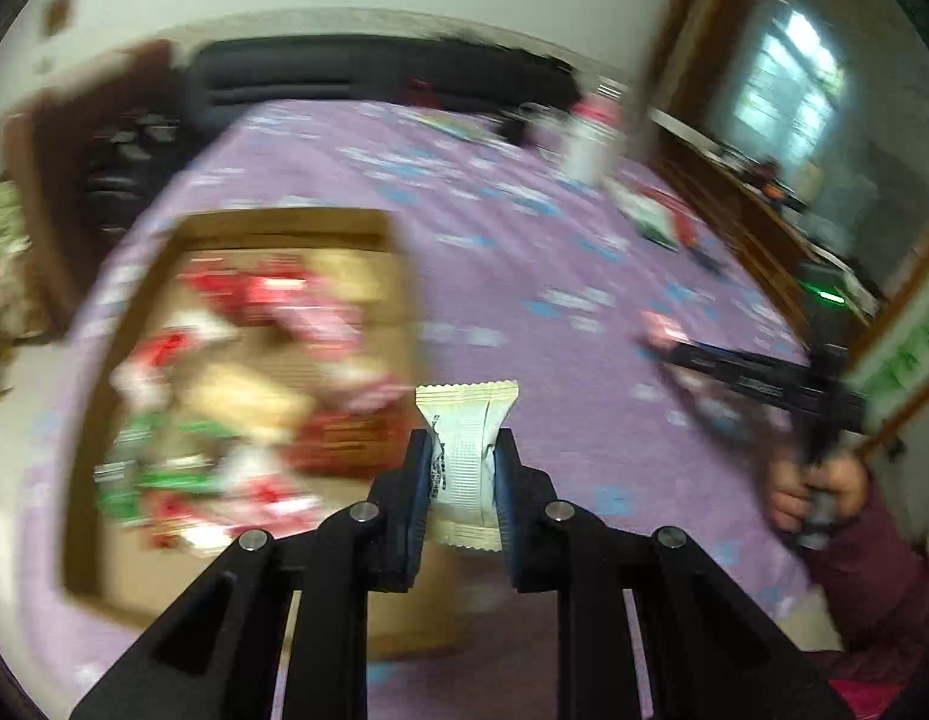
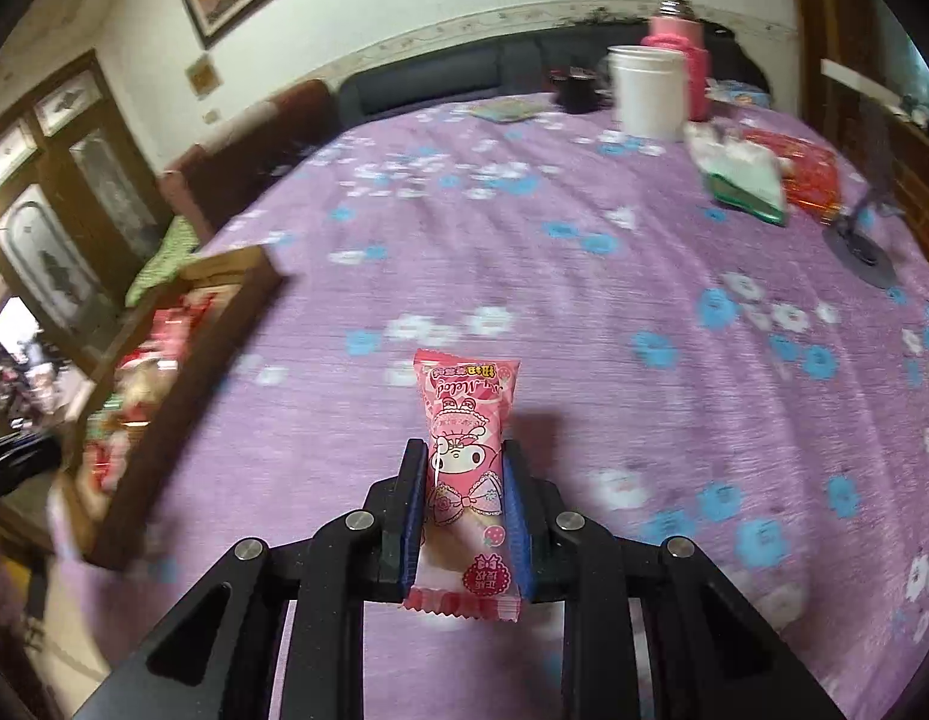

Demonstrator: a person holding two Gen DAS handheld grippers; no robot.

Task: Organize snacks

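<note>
Cardboard box on table, left side; snack packets piled inside, blurred so count unclear. Left gripper just right of box, wafer packet between fingers. Right gripper over table centre, candy packet between fingers, box well left of it. Cup at far right, flask just behind it. Flat packets right of cup, nearer. Sofa behind table.
</note>
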